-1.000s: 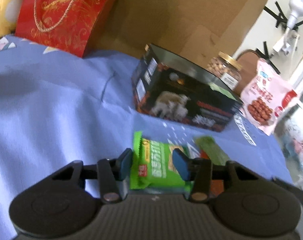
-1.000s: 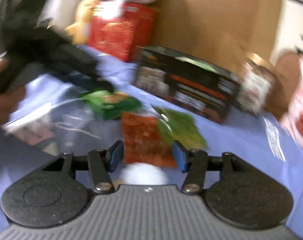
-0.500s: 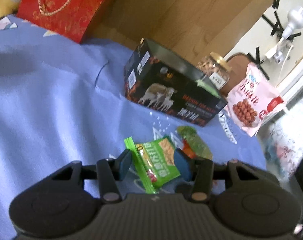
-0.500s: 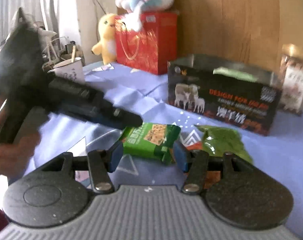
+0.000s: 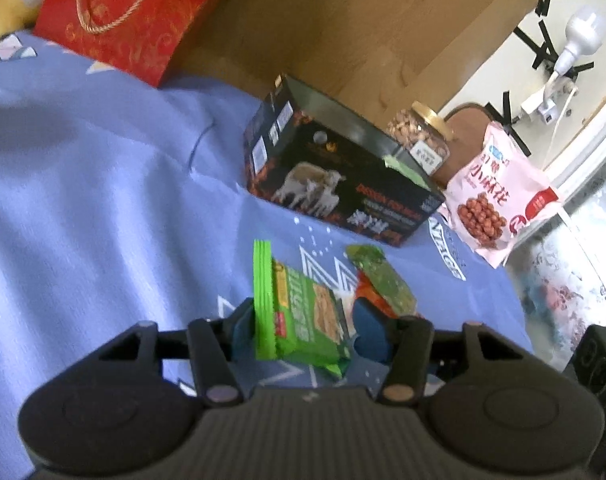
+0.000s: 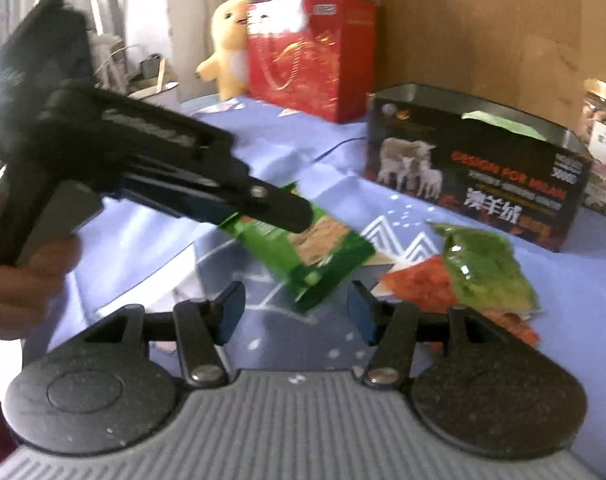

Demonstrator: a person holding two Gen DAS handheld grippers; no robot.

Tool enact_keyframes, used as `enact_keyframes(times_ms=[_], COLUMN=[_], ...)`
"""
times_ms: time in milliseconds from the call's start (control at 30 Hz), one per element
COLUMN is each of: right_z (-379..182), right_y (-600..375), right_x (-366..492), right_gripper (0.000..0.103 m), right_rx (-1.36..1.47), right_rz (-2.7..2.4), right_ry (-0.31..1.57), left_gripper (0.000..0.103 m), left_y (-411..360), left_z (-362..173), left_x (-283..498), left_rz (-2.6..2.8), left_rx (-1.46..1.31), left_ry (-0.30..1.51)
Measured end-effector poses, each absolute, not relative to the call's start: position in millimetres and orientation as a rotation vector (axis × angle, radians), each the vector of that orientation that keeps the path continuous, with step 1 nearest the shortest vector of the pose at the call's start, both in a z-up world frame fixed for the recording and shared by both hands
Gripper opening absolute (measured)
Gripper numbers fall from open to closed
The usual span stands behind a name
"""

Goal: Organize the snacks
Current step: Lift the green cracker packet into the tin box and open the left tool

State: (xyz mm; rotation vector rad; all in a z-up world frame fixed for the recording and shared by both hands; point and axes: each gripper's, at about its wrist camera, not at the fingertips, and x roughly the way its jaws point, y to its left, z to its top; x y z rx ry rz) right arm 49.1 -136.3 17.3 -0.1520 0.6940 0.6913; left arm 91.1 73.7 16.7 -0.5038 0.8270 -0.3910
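Snacks sit on a blue cloth (image 5: 103,200); what lies under it is hidden. Black box (image 6: 475,172) stands far right, open top, a green edge showing inside. Red gift bag (image 5: 123,16) at far left, top cut off. Green packet (image 5: 303,320) is lifted, clenched in the left tool (image 5: 303,328); it reads blurred in the right view (image 6: 315,252). Green pouch (image 6: 483,268) lies on an orange pouch (image 6: 423,284), partly covering it. Right tool (image 6: 295,312) spread wide, grasping nothing.
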Motion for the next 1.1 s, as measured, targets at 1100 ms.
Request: enact_keyframes(times_ms=[1100], right_z=[83], right_y=[-179], right_x=[172], right_gripper=[0.031], right_rx=[-0.076], right_rz=[0.466], right_ry=[0.519], left_gripper=[0.041], left_y=[-4], left_z=[85], left_x=[227], left_rz=[-0.44], left_rx=[-0.408], left_ry=[0.692])
